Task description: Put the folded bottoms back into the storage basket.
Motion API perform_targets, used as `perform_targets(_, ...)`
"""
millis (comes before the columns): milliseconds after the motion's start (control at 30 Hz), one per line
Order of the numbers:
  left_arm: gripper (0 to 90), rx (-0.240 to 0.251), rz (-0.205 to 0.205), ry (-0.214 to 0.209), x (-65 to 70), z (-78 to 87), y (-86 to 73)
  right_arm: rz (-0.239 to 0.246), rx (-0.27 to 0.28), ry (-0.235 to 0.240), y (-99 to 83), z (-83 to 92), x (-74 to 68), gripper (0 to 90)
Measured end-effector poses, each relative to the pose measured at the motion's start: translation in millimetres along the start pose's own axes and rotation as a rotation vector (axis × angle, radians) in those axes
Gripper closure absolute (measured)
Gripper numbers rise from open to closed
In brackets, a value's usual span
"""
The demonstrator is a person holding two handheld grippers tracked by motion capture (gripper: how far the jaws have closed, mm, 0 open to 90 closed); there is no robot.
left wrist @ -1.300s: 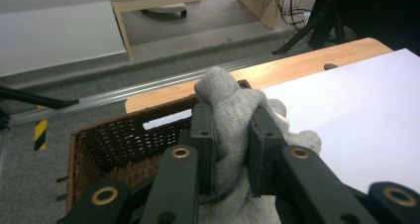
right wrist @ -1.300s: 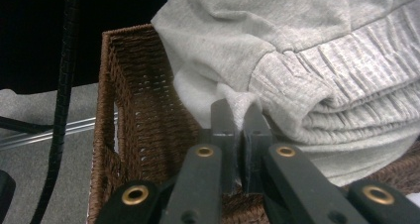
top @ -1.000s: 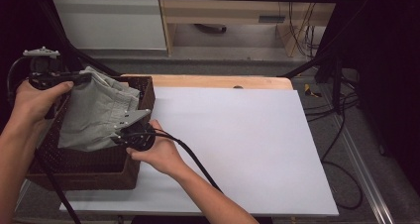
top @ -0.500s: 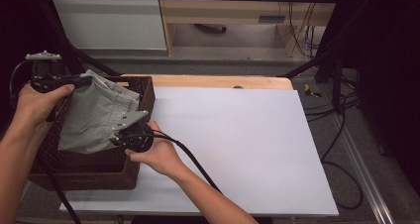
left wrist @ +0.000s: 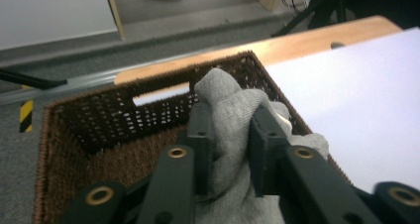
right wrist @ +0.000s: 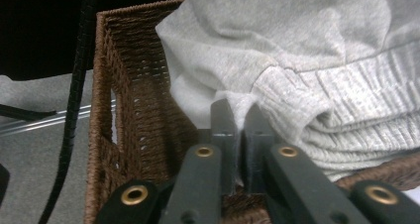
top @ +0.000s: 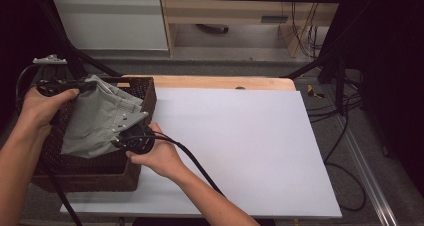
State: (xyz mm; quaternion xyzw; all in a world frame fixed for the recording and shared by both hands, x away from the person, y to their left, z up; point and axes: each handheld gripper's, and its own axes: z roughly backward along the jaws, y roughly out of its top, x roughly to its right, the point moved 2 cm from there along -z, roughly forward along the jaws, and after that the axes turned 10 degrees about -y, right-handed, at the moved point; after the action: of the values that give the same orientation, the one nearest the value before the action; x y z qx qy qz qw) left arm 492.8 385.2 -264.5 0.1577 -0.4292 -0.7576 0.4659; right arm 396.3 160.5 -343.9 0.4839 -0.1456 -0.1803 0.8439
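A grey sweat garment (top: 100, 121) hangs bunched over a brown wicker basket (top: 90, 178) at the table's left. My left gripper (top: 87, 86) holds its upper edge above the basket's far side. In the left gripper view a fold of the garment (left wrist: 223, 90) is pinched between the jaws of the left gripper (left wrist: 230, 130). My right gripper (top: 122, 136) grips the garment's lower right edge at the basket's right wall. Its jaws (right wrist: 237, 120) stand nearly together on a thin fold near the ribbed waistband (right wrist: 317, 115). Both grippers' jaws have just been opening slightly, with cloth still between them.
The basket (left wrist: 99, 120) stands on the left end of a white table surface (top: 240, 146) with a wooden strip (top: 210, 82) along its far edge. A black cable (top: 195, 166) trails from the right gripper across the table's near part. Cabinets and cables lie beyond the table.
The left hand and its gripper have shifted slightly right and down with the garment's top edge. The right hand has stayed in place.
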Motion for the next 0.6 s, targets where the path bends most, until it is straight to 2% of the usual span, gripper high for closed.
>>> perform_targets(100, 44.6, 0.033, 0.042, 0.027, -5.2, -3.5, -3.0, -0.017, -0.007, -0.021, 0.6, 3.0, -1.8, 60.0)
perform_targets(167, 36.3, 0.031, 0.044, 0.049, -5.4, -2.2, -3.9, -0.032, 0.002, -0.029, 2.4, 11.4, -0.8, 51.4)
perform_targets(333, 29.0, 0.059, 0.028, 0.038, 11.9, 7.5, -3.4, -0.051, 0.030, -0.072, 2.4, 42.4, 12.6, 36.3)
perform_targets(367, 27.6, 0.059, 0.006, 0.042, 17.4, 9.7, -3.6, -0.058, 0.034, -0.090, 0.7, 48.4, 16.5, 32.4)
perform_targets(500, 20.1, 0.076, -0.023, 0.029, 41.5, 17.8, -8.4, -0.061, 0.055, -0.181, -9.1, 69.7, 36.3, 16.8)
perform_targets(600, 16.1, 0.075, -0.045, 0.023, 57.6, 20.7, -17.4, -0.069, 0.077, -0.230, -17.5, 81.9, 53.5, 11.0)
